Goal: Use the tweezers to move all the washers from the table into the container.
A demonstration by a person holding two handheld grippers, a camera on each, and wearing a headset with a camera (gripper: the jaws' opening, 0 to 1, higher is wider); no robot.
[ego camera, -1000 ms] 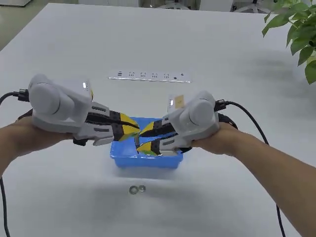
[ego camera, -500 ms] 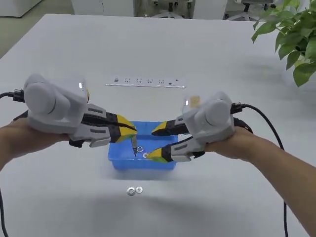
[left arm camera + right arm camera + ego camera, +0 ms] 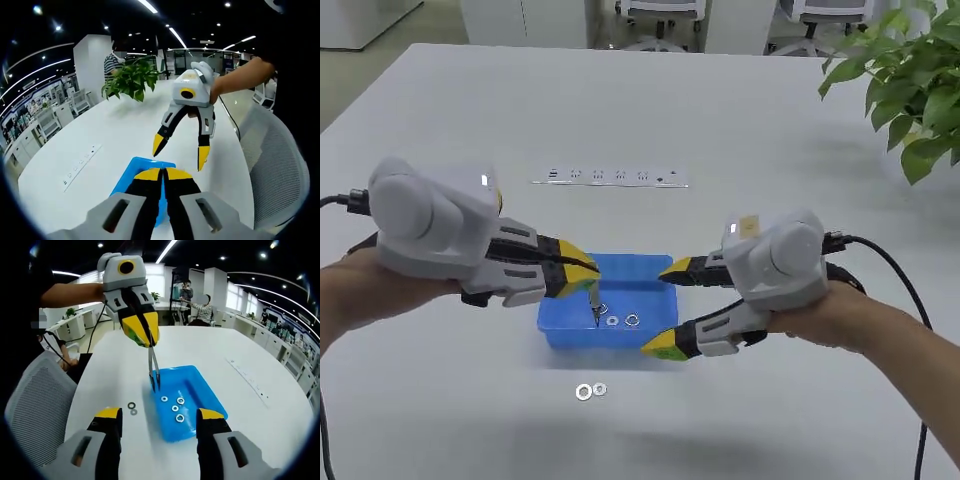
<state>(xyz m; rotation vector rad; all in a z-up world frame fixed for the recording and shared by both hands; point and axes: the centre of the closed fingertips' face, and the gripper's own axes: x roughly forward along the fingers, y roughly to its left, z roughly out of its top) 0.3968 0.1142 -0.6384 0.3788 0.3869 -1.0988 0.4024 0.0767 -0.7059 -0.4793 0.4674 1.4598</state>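
My left gripper [image 3: 588, 272] is shut on a pair of metal tweezers [image 3: 594, 303]. They hang points down into the blue container [image 3: 560, 335], close to several washers [image 3: 632, 320] on its floor. From the right gripper view the tweezers [image 3: 154, 367] drop from the left gripper [image 3: 145, 337] to the container's [image 3: 197, 385] near rim, with the washers [image 3: 179, 418] inside. Two washers [image 3: 590, 390] lie side by side on the white table in front of the container, also [image 3: 132, 408]. My right gripper [image 3: 665, 308] stands open at the container's right end, holding nothing.
A white power strip [image 3: 610, 178] lies on the table behind the container. A potted plant [image 3: 910, 90] stands at the far right corner. Cables trail from both grippers. Office chairs stand beyond the table's far edge.
My right gripper has drawn back to the right, away from the left gripper, and its jaws stand wide apart. The tweezers now hang from the left gripper alone. The head camera has tilted.
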